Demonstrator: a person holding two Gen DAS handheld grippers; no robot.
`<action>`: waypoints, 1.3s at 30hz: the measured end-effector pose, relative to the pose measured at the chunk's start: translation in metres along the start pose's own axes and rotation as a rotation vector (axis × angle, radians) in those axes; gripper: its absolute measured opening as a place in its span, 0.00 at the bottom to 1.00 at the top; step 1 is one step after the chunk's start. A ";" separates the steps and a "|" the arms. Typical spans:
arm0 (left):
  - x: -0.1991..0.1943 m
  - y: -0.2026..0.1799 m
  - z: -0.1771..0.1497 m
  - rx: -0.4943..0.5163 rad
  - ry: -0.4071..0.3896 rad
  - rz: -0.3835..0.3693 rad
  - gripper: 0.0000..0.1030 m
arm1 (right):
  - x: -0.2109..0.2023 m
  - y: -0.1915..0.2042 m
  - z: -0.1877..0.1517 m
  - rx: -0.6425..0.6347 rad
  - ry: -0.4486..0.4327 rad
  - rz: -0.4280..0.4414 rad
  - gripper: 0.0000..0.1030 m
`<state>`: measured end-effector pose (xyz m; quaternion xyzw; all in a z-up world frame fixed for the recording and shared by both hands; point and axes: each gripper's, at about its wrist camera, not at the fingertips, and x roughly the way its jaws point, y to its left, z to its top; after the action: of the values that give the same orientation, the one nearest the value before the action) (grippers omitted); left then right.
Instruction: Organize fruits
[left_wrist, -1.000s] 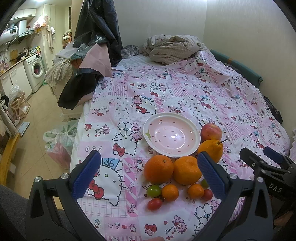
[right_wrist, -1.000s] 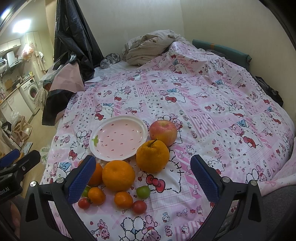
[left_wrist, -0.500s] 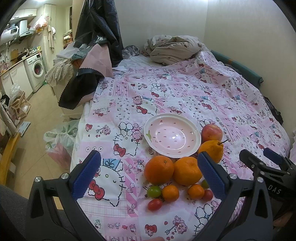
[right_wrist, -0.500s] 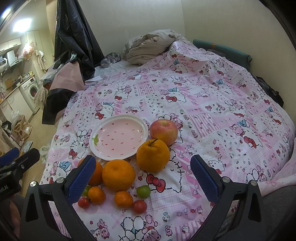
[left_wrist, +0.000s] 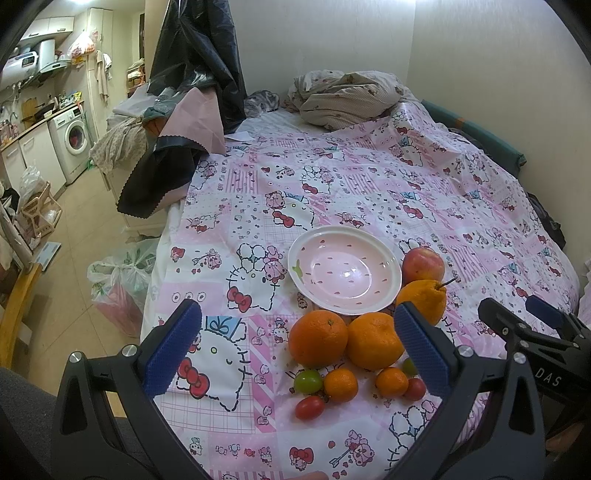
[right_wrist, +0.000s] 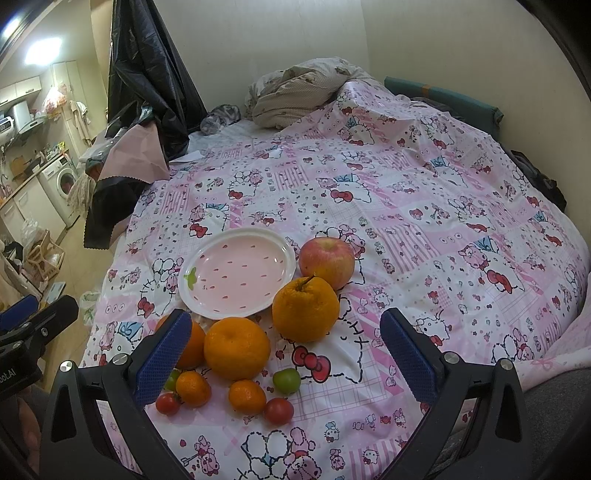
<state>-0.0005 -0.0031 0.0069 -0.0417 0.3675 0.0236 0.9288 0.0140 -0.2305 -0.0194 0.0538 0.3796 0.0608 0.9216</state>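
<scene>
An empty pink plate (left_wrist: 345, 271) (right_wrist: 236, 273) lies on the pink patterned bedsheet (left_wrist: 332, 192). Beside and in front of it lie a red apple (left_wrist: 423, 264) (right_wrist: 327, 260), a stemmed orange (right_wrist: 306, 309) (left_wrist: 424, 299), two big oranges (left_wrist: 317, 339) (left_wrist: 373, 345), small mandarins (left_wrist: 340, 384) (right_wrist: 246, 396) and small red (left_wrist: 309, 407) and green tomatoes (left_wrist: 307, 381). My left gripper (left_wrist: 299, 350) is open and empty, above the fruit. My right gripper (right_wrist: 282, 354) is open and empty, above the fruit too.
A crumpled blanket (left_wrist: 347, 99) lies at the far end of the bed. Dark and pink clothes (left_wrist: 184, 122) hang over the bed's left edge. The floor with a plastic bag (left_wrist: 118, 284) and a washing machine (left_wrist: 72, 142) is on the left. Walls bound the far and right sides.
</scene>
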 end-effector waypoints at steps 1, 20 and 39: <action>0.000 0.000 0.000 -0.001 0.000 0.000 1.00 | 0.000 0.000 0.000 0.000 0.000 0.000 1.00; 0.023 0.028 0.024 -0.101 0.126 0.013 1.00 | 0.018 -0.039 0.034 0.185 0.096 0.085 1.00; 0.162 -0.008 -0.020 0.021 0.588 -0.041 0.88 | 0.167 -0.061 0.031 0.226 0.553 0.081 1.00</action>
<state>0.1043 -0.0106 -0.1178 -0.0444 0.6200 -0.0121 0.7832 0.1581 -0.2666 -0.1221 0.1524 0.6180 0.0675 0.7683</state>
